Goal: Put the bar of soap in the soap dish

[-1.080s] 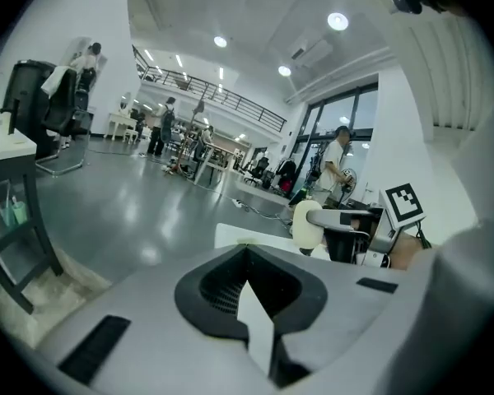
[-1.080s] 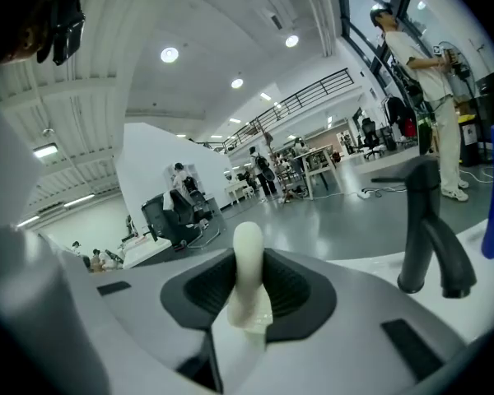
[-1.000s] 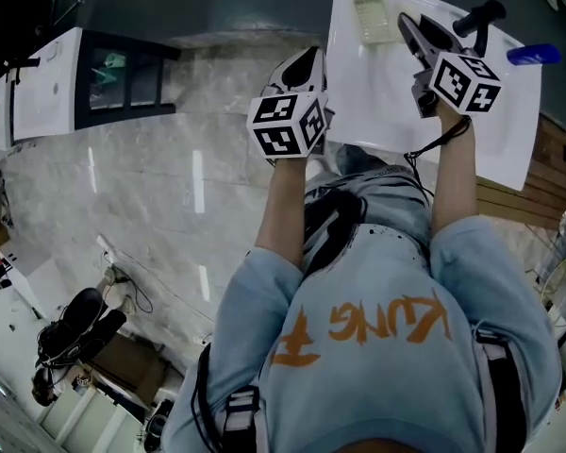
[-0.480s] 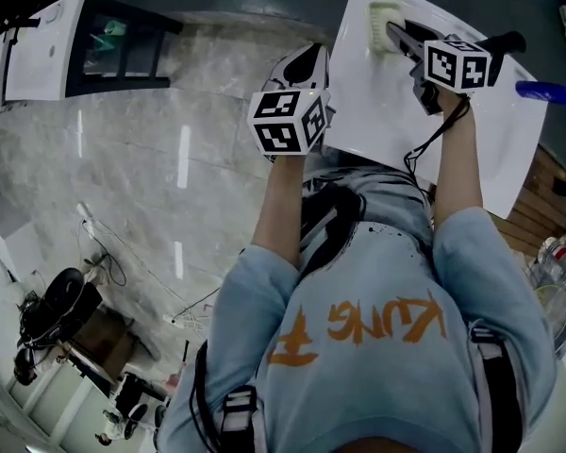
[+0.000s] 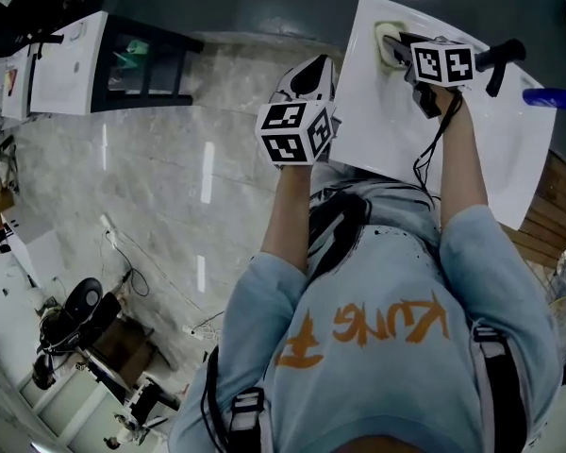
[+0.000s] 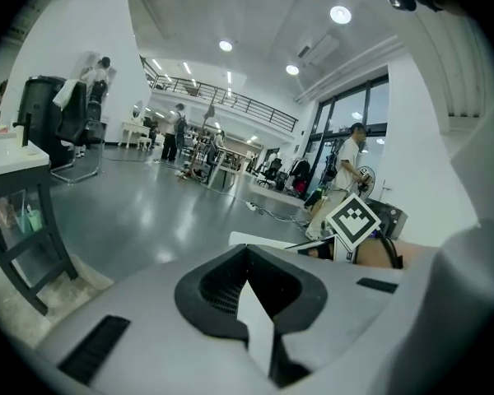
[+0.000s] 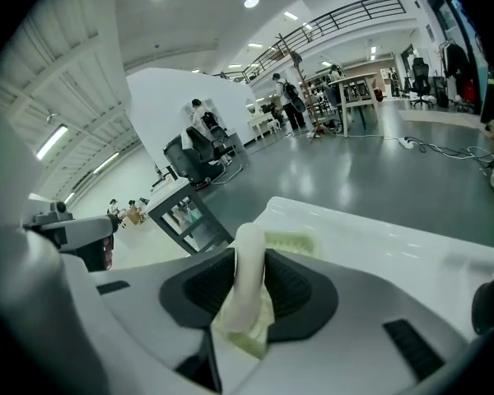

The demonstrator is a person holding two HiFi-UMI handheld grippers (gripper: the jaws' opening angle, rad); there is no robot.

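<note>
A pale cream bar of soap stands on edge between the jaws of my right gripper, and the jaws are opening around it while the pads still touch it. Just beyond the jaw tips lies the ribbed, pale green soap dish on the white sink's far left corner. From the head view, my right gripper reaches over the soap dish and hides most of it. My left gripper hangs off the sink's left edge, over the floor, shut and empty; the left gripper view shows nothing between the jaws.
The white sink carries a black tap at its far right and a blue object beyond it. A black-framed cabinet stands to the left on the marble floor. Wooden slats lie right of the sink.
My right gripper has come down and leftward with the soap, from mid-sink to over the soap dish. The left gripper has stayed where it was.
</note>
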